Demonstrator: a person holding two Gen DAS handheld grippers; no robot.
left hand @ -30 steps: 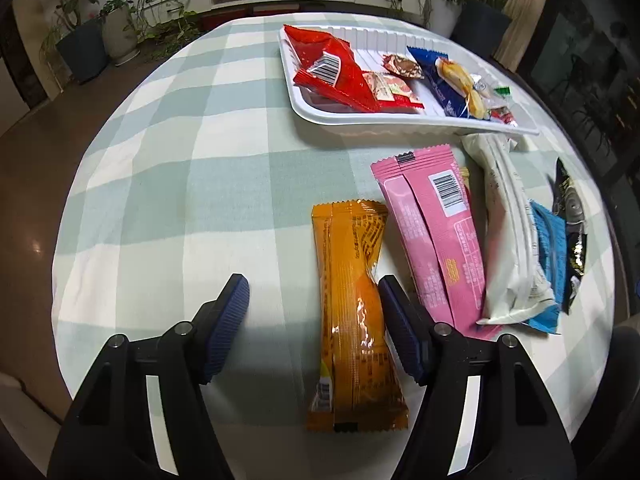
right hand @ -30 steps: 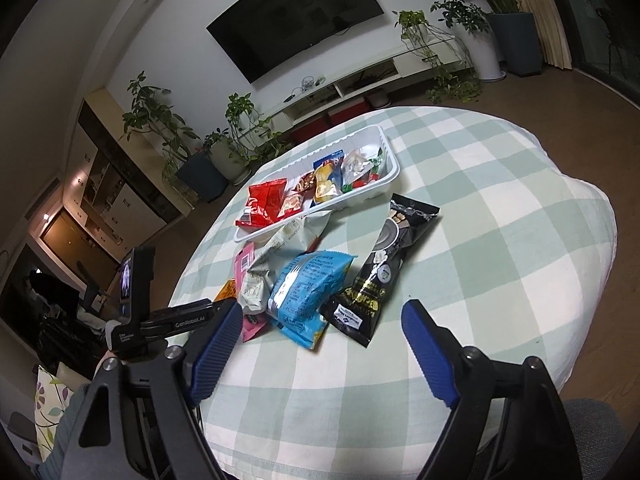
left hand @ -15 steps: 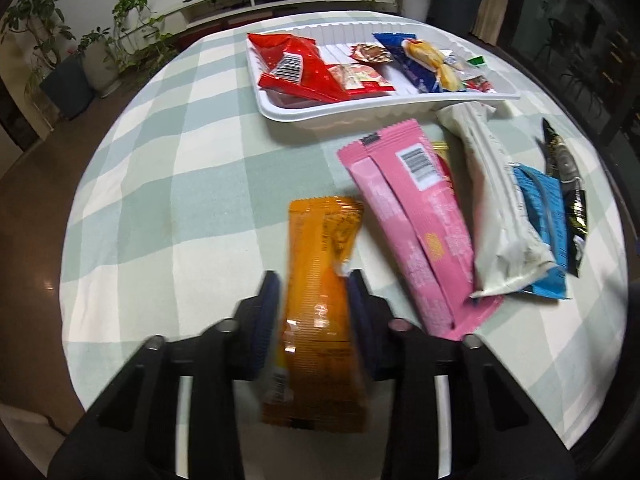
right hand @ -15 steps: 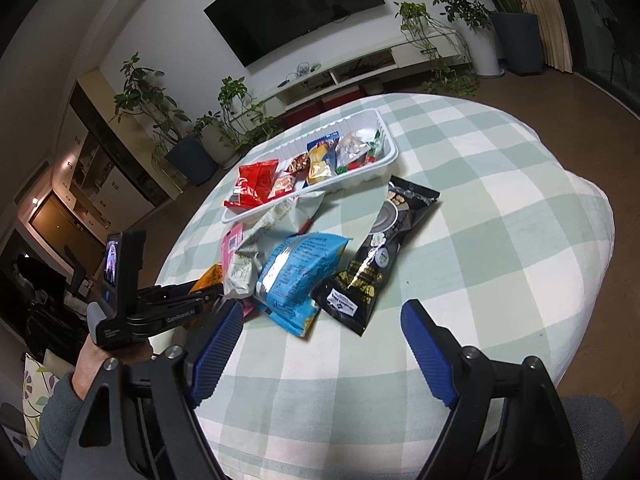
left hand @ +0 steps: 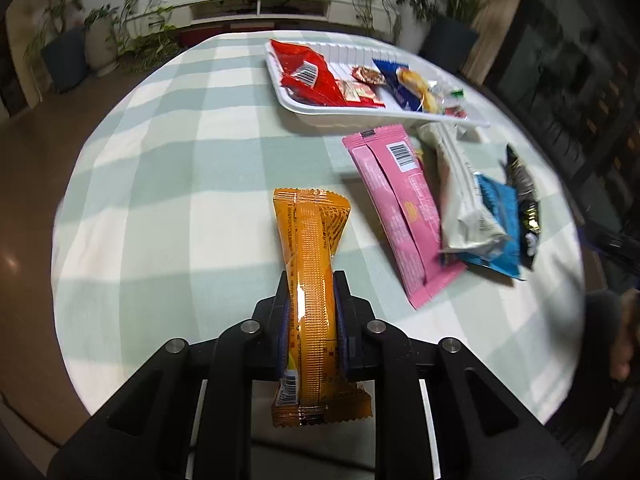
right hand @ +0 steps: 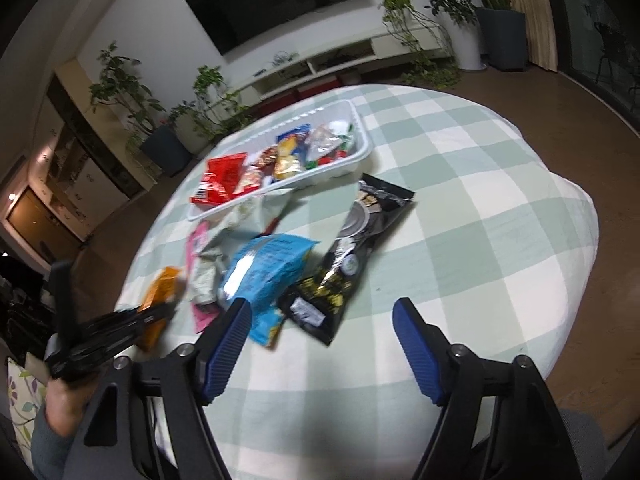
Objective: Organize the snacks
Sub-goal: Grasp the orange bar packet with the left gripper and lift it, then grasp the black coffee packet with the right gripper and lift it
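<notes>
My left gripper (left hand: 312, 286) is shut on the orange snack packet (left hand: 310, 236), pinching its middle; the packet stands on edge and points at the white tray (left hand: 320, 110), which holds several snacks. Right of it lie a pink packet (left hand: 394, 204), a white packet (left hand: 460, 196), a blue packet (left hand: 498, 216) and a black packet (left hand: 524, 196). In the right wrist view, my right gripper (right hand: 320, 320) hovers with jaws closing and nothing between them, just in front of the blue packet (right hand: 264, 268) and the black packet (right hand: 352, 256). The left gripper (right hand: 158, 314) shows at lower left, with the orange packet (right hand: 162, 292) in it.
The round table has a green and white checked cloth (left hand: 180, 168). A person's hand (right hand: 64, 396) holds the left gripper. Potted plants (right hand: 160, 136), a low TV shelf (right hand: 352, 56) and a wall screen stand beyond the table. The table edge curves close on the right.
The left gripper's jaws closed from wide open around the orange packet and now pinch it; it has shifted towards the tray. The right gripper's jaws have narrowed a little.
</notes>
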